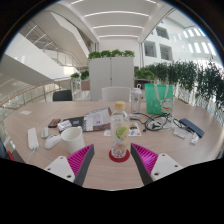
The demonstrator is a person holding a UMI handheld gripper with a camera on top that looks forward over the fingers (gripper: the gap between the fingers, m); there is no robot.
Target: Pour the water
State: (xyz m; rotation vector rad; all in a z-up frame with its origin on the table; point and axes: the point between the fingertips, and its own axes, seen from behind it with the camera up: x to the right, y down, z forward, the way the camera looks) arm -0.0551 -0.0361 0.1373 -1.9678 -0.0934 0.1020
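A clear plastic water bottle [120, 124] with a pale label stands upright on a red coaster [119, 155] on the light wooden table [110, 172]. It stands just ahead of my gripper [114, 160], in line with the gap between the fingers. The fingers [80, 160] are spread wide, their magenta pads apart on either side, and nothing is held. A white mug [73, 138] stands to the left of the bottle, beyond the left finger.
Books and papers [97, 120], a phone [33, 138] and cables [155, 124] lie on the far part of the table. A green bag [158, 98] and a glass stand at the right. Chairs, plants and white cabinets are behind.
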